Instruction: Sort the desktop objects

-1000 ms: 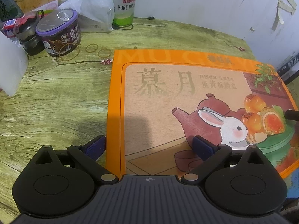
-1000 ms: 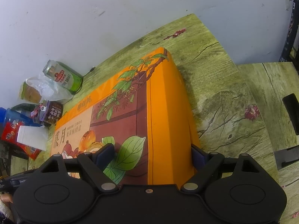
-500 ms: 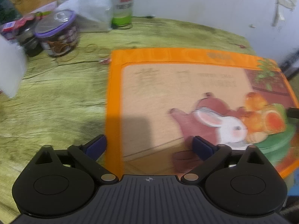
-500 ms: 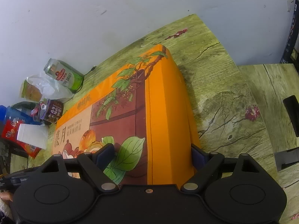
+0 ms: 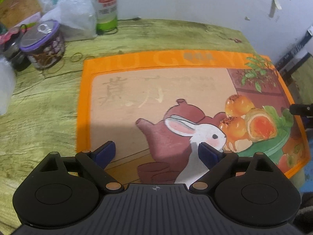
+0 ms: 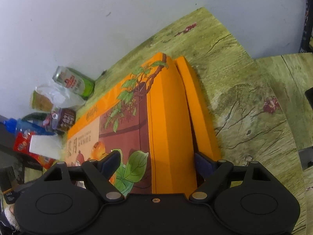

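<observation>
A flat orange gift box lies on the green wood-grain table, its lid (image 5: 176,98) printed with a rabbit and a teapot. My left gripper (image 5: 156,152) hangs open over the lid's near left part, both blue pads above the flat top. In the right wrist view the lid (image 6: 168,117) stands raised along its right side, with a dark gap between it and the orange base (image 6: 203,121). My right gripper (image 6: 157,161) is closing on that lid edge, one finger on the leaf print, the other at the lower rim in the gap. Its black tip (image 5: 301,109) shows at the box's right edge.
Against the white wall at the back left stand a green beer can (image 5: 106,9), a plastic bag (image 5: 74,19) and a purple-lidded tin (image 5: 43,43). Rubber bands (image 5: 76,56) lie near the tin. A red packet (image 6: 23,145) lies at the far left. A second tabletop (image 6: 289,82) adjoins on the right.
The lid's right side has lifted off the base, opening a gap. In the left wrist view the box has shifted left, so both left fingers now stand over the lid.
</observation>
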A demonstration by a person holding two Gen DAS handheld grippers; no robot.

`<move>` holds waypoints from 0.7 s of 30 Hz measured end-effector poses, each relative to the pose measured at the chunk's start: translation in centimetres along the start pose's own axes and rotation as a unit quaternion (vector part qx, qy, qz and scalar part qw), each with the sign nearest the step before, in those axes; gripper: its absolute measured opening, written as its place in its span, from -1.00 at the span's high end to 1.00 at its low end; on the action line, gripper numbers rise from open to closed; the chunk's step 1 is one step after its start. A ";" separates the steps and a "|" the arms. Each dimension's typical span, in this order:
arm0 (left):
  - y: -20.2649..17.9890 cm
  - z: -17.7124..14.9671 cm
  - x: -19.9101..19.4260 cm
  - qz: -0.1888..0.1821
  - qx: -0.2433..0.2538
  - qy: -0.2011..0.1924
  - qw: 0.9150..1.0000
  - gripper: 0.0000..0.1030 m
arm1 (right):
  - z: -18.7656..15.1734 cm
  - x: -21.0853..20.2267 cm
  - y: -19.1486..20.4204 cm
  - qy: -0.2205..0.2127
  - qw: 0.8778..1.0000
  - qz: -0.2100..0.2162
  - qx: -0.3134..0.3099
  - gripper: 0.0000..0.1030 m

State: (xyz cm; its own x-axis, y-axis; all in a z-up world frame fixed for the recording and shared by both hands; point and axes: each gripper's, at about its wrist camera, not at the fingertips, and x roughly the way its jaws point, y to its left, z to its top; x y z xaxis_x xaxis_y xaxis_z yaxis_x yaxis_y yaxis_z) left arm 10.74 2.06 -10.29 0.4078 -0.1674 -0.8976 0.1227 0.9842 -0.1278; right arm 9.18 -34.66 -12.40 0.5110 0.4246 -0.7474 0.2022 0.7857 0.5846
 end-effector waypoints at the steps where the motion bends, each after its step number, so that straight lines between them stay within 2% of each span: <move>1: 0.2 -0.1 -0.5 0.003 -0.004 -0.004 1.000 -0.79 | -0.1 -0.2 0.0 -0.005 1.000 0.002 0.000 -0.60; 4: 1.1 -0.4 -3.0 0.011 -0.026 -0.028 0.999 -0.79 | -0.1 -0.9 -0.4 -0.013 1.000 0.020 0.003 -0.61; 7: 2.2 -1.0 -6.2 0.012 -0.062 -0.071 0.995 -0.85 | 0.0 -1.5 -0.7 -0.022 0.999 0.038 0.008 -0.63; 11: 3.9 -2.3 -10.6 0.016 -0.082 -0.152 0.985 -1.00 | 0.2 -1.3 0.0 -0.026 0.999 0.032 -0.015 -0.73; 15: 5.6 -3.4 -13.2 0.013 -0.101 -0.219 0.970 -1.00 | 0.4 -1.6 3.1 -0.047 0.996 -0.002 -0.072 -0.79; 18: 7.0 -3.5 -13.3 0.000 -0.127 -0.248 0.960 -1.00 | 0.2 -3.1 6.5 -0.087 0.989 -0.019 -0.119 -0.94; 21: 8.2 -3.1 -12.6 -0.027 -0.141 -0.265 0.953 -1.00 | -0.5 -5.4 10.4 -0.159 0.970 -0.042 -0.178 -0.99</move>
State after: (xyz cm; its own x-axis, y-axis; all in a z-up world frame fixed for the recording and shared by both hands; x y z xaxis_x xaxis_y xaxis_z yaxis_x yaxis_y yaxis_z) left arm 3.78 12.38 -1.29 0.8170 -0.1496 -0.5570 -0.0621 0.9373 -0.3429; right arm 8.07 -28.53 -2.44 0.7489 0.2372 -0.6188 -0.0187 0.9410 0.3380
